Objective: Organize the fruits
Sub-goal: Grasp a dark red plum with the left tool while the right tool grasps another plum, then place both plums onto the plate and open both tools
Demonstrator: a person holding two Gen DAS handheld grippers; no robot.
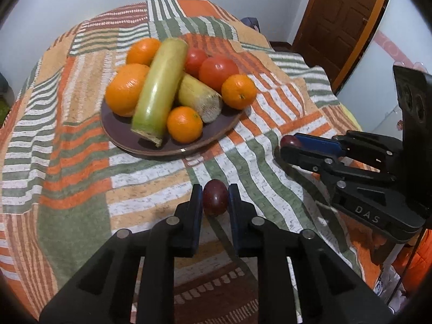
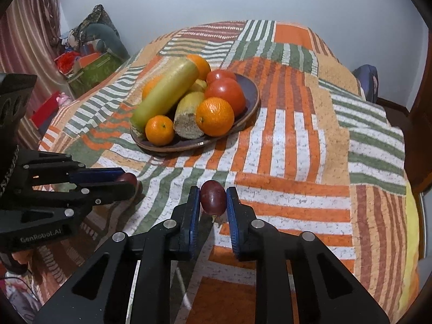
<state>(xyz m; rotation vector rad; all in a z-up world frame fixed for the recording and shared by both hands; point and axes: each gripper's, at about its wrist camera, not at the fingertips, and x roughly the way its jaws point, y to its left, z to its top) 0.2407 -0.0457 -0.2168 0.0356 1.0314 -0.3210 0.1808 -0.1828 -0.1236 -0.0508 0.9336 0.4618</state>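
A dark brown plate (image 1: 218, 135) (image 2: 252, 91) on the striped cloth holds several oranges (image 1: 127, 89) (image 2: 214, 116), two tomatoes (image 1: 218, 71) (image 2: 226, 93) and two yellow-green cane pieces (image 1: 159, 86) (image 2: 167, 91). My left gripper (image 1: 215, 198) is shut on a dark red grape (image 1: 215, 197) above the cloth, in front of the plate; it also shows in the right wrist view (image 2: 127, 181). My right gripper (image 2: 213, 198) is shut on a second dark red grape (image 2: 213, 197), to the right of the plate; it shows in the left wrist view (image 1: 290, 144).
The striped orange, green and white cloth (image 1: 67, 162) (image 2: 297, 148) covers the whole table. A wooden door (image 1: 340, 19) stands at the back right. Boxes and bags (image 2: 89, 62) are piled on the floor at the left by a curtain.
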